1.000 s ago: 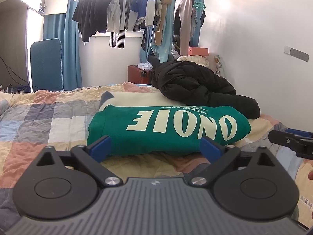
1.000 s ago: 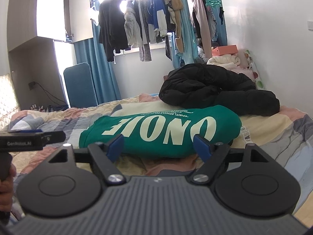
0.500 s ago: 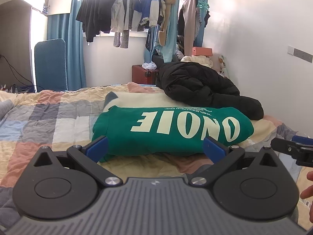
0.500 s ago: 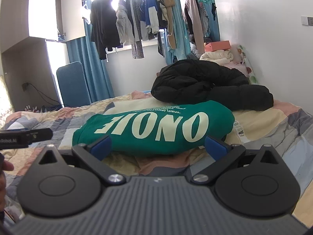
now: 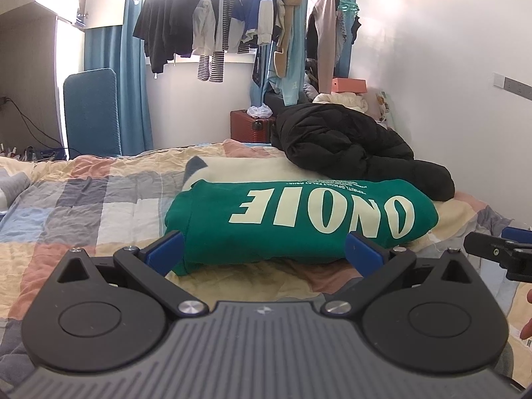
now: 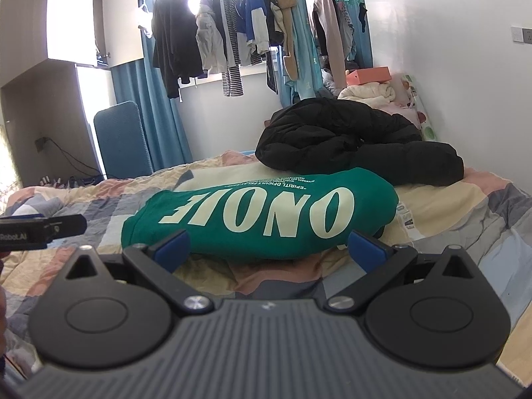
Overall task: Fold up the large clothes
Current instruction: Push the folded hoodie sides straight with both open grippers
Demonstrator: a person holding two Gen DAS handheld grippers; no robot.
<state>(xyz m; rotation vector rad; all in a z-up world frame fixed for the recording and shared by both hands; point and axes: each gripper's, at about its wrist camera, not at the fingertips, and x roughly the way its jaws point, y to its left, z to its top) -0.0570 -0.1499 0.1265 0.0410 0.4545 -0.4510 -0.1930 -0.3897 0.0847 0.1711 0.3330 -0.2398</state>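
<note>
- Sunlight pours through the window behind a rail of hanging clothes (image 5: 232, 30), with blue curtains (image 6: 153, 113) at the side and a white wall on the right.
- Below that, the bed (image 5: 99, 206) wears a crumpled patchwork cover of pale squares.
- On the bed lies the folded green sweatshirt (image 5: 299, 222), a thick bundle with big cream letters facing up and reading upside down from where I stand.
- Just behind it, touching its far edge, sits a heaped black puffer jacket (image 6: 359, 139).
- The left gripper (image 5: 264, 254) hovers near the sweatshirt's front edge, its 2 blue fingers (image 5: 164, 253) spread wide and pinching nothing.
- The right gripper (image 6: 269, 249) has just been opening; its fingers (image 6: 365, 247) now stand fully apart, clear of the cloth.
</note>
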